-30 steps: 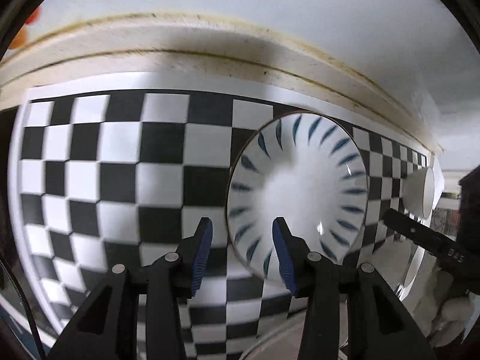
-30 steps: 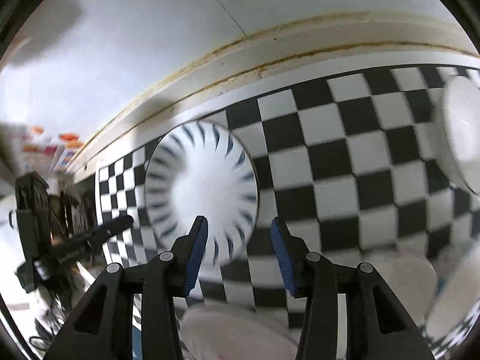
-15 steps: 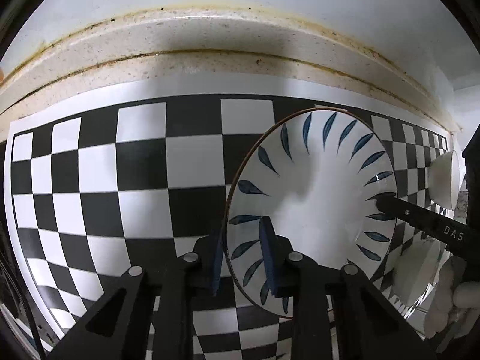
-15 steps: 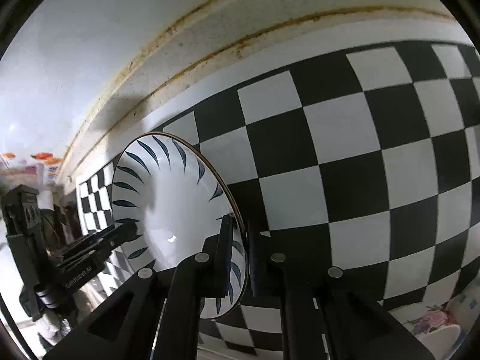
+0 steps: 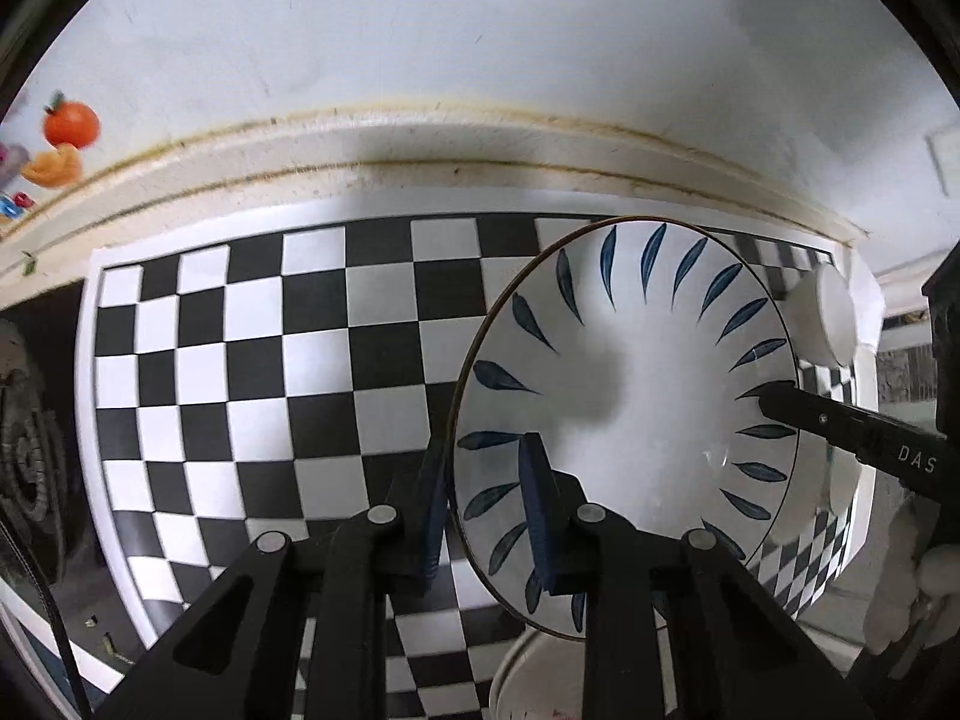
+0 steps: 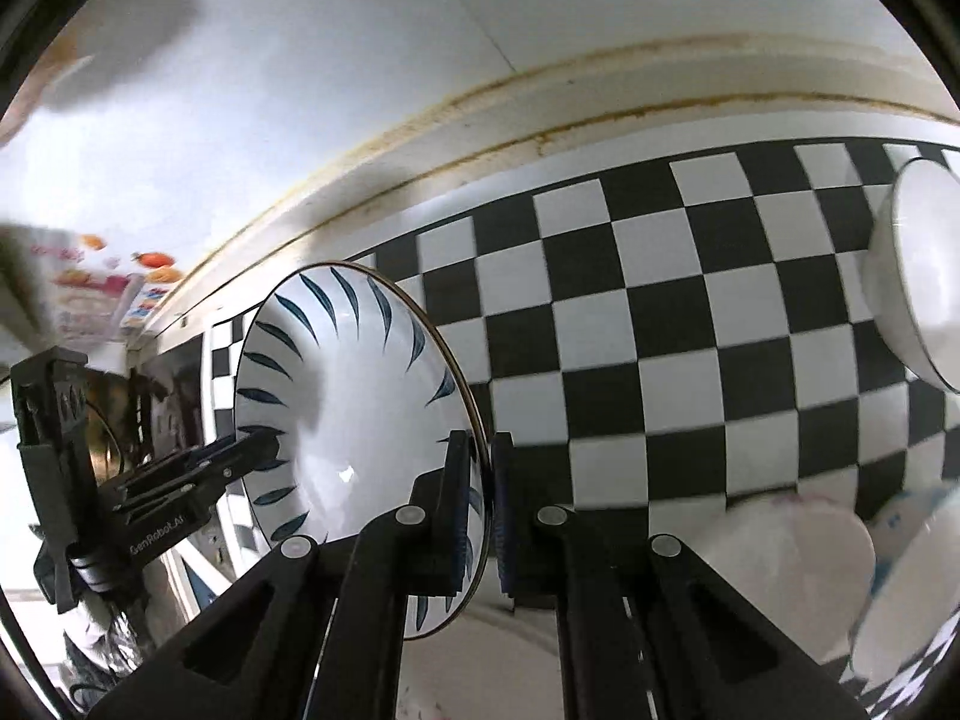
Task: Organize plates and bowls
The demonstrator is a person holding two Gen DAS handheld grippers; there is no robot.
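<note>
A white bowl with dark blue leaf strokes (image 5: 648,396) is held off the checkered mat (image 5: 252,372) by both grippers. My left gripper (image 5: 480,510) is shut on its left rim, one finger inside and one outside. My right gripper (image 6: 480,498) is shut on the opposite rim of the same bowl (image 6: 360,414). The right gripper's finger shows on the bowl's far rim in the left wrist view (image 5: 840,426); the left gripper shows likewise in the right wrist view (image 6: 198,468).
A white bowl (image 6: 918,282) stands at the mat's far right, seen also in the left wrist view (image 5: 822,318). More white dishes (image 6: 786,546) lie at the near right, and a white plate (image 5: 534,678) lies below the held bowl. A wall ledge (image 5: 420,150) runs behind the mat.
A second ago both grippers were open near the bowl on the mat. They closed on its opposite rims, and the bowl has since risen and tilted, held between them.
</note>
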